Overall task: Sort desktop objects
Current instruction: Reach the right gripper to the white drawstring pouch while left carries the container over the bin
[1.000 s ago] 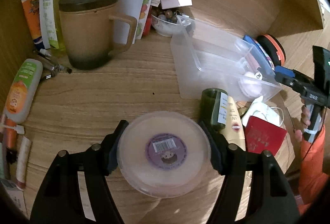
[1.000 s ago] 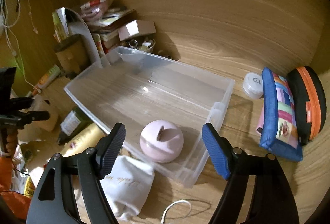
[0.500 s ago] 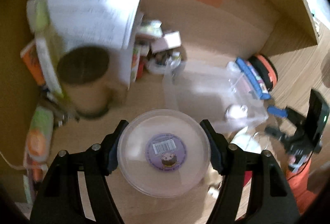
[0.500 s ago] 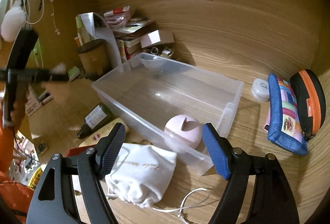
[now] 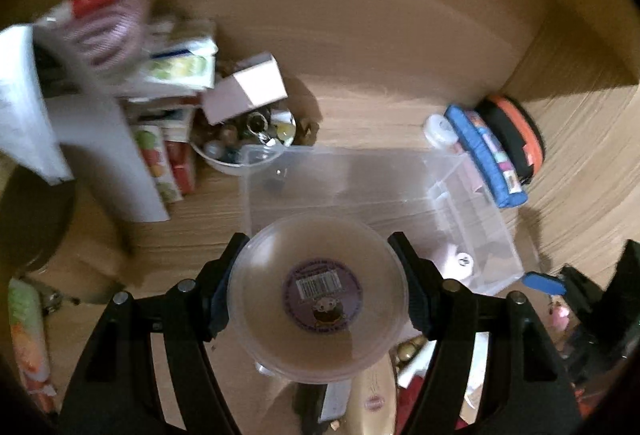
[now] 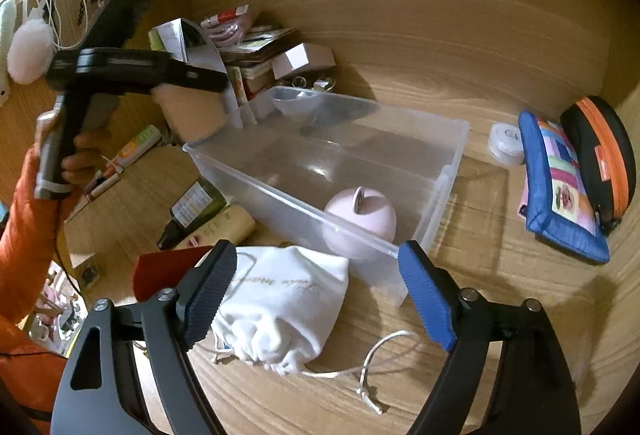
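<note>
My left gripper [image 5: 318, 291] is shut on a round translucent tub [image 5: 318, 299] with a purple barcode label, held above the desk at the near edge of a clear plastic bin [image 5: 360, 187]. A pink round object [image 5: 456, 263] lies inside the bin at its right end. In the right wrist view the tub [image 6: 192, 111] shows blurred over the left end of the bin [image 6: 280, 189]. My right gripper [image 6: 316, 291] hovers in front of the bin, its jaws opening with nothing pressed between them. A white drawstring pouch [image 6: 280, 311] lies on the desk under it, just before the pink object [image 6: 360, 221].
A blue patchwork pouch [image 6: 560, 191], a black and orange case [image 6: 600, 155] and a small white tin [image 6: 506, 145] sit right of the bin. A green bottle [image 6: 196, 205], a cream tube [image 6: 224, 231] and a red card [image 6: 168, 267] lie left. Stacked books and boxes [image 6: 260, 51] stand behind.
My left gripper has lifted the tub and carried it right, from beside the mug to the bin's edge. My right gripper has drawn back from the bin and its jaws have widened slightly.
</note>
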